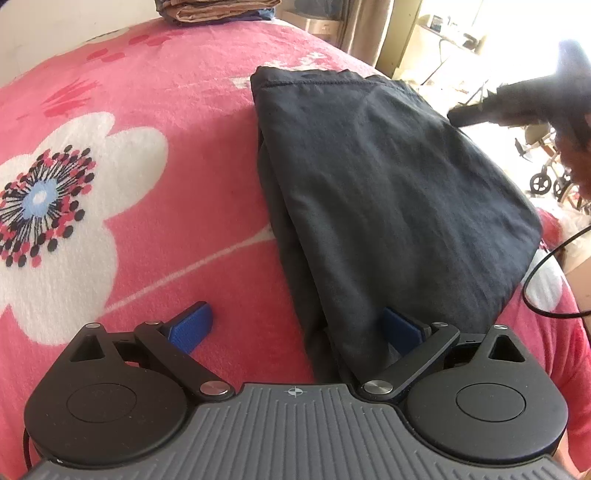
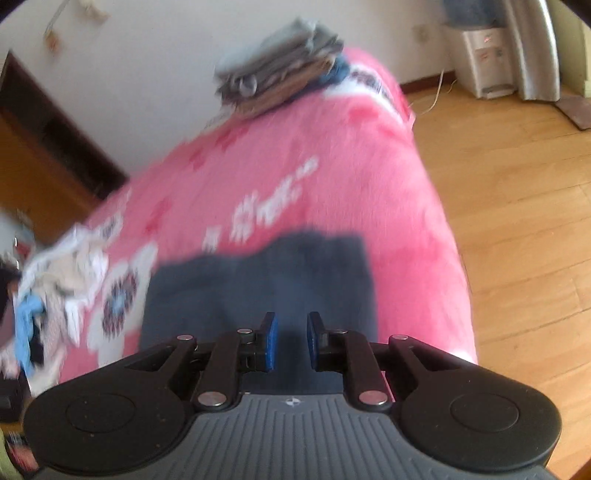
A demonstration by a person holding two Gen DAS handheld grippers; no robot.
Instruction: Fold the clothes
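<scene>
A folded dark grey garment [image 1: 384, 192] lies on the pink flowered blanket [image 1: 155, 110]. My left gripper [image 1: 295, 325] is wide open at the garment's near edge; its right blue pad [image 1: 400, 330] is partly covered by the cloth, its left pad [image 1: 192, 325] rests on the blanket. My right gripper [image 2: 291, 341] is above the same garment [image 2: 258, 288], jaws partly open with nothing between them. The right wrist view is blurred by motion. The right gripper also shows blurred at the upper right of the left wrist view [image 1: 524, 99].
A stack of folded clothes [image 2: 280, 70] sits at the blanket's far end, also seen in the left wrist view [image 1: 218, 9]. A heap of unfolded laundry [image 2: 55, 280] lies at the left. Wooden floor [image 2: 517, 221] is beyond the blanket's right edge. A black cable [image 1: 546, 280] hangs at right.
</scene>
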